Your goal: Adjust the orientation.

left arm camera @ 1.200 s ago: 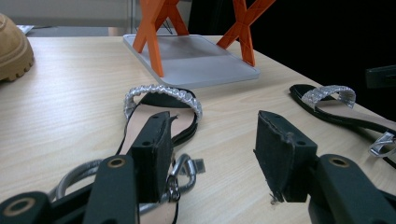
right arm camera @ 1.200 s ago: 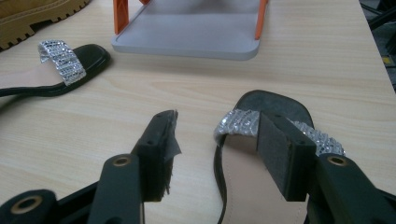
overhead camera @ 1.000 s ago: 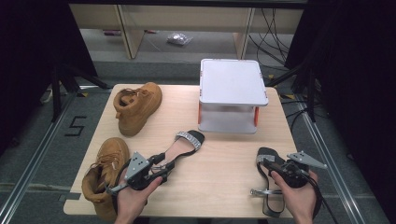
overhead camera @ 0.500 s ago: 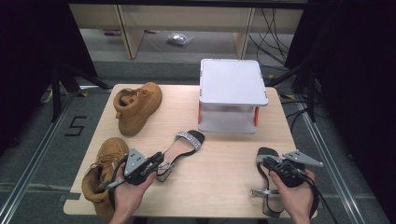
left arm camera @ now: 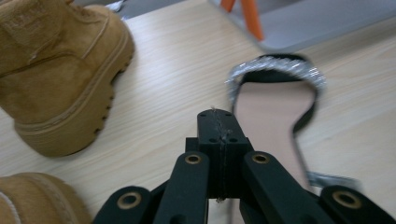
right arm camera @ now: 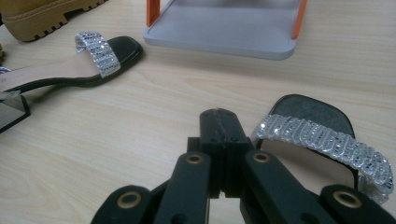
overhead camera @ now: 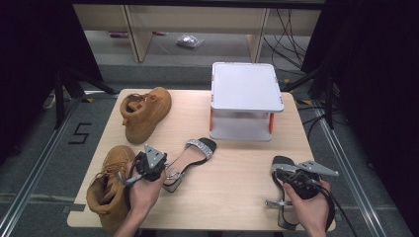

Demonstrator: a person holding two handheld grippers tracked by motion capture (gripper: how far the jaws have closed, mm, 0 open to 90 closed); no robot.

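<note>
Left tool (overhead camera: pixel 141 170): your jaws have just been closing and now meet pad to pad. In the left gripper view nothing lies between them except perhaps a thin thread at the seam, too fine to tell. No shoe is held.
Left tool, shift: against the earlier high views, your left hand has slid toward the near-left corner of the desk (overhead camera: pixel 237 163), away from the white rack (overhead camera: pixel 245 98), and now sits over the near boot (overhead camera: pixel 106 187).
Right tool (overhead camera: pixel 291 173): these jaws have also just been closing and are now fully together, empty. It hangs at the near-right corner, well apart from the rack, just beside the strap of the right sandal (right arm camera: pixel 322 140) but not gripping it.
What that means: with both tools closed on nothing, no shoe looks picked up yet. I judge you will have to open again before taking either sandal.
Middle sandal (overhead camera: pixel 190 157): lies in front of the rack, toward you and a little left, its heel near your left tool, untouched.
Right sandal, place: near-right of the rack, at the desk's front edge, partly under your right hand.
Far boot (overhead camera: pixel 146 111): left of the rack, level with its front.
Count, sandals: two, black with glittery straps.
Count, boots: two, tan, lace-up.
Count, racks: one, white top and shelf on orange legs.
Count, tools: two, one in each hand.
</note>
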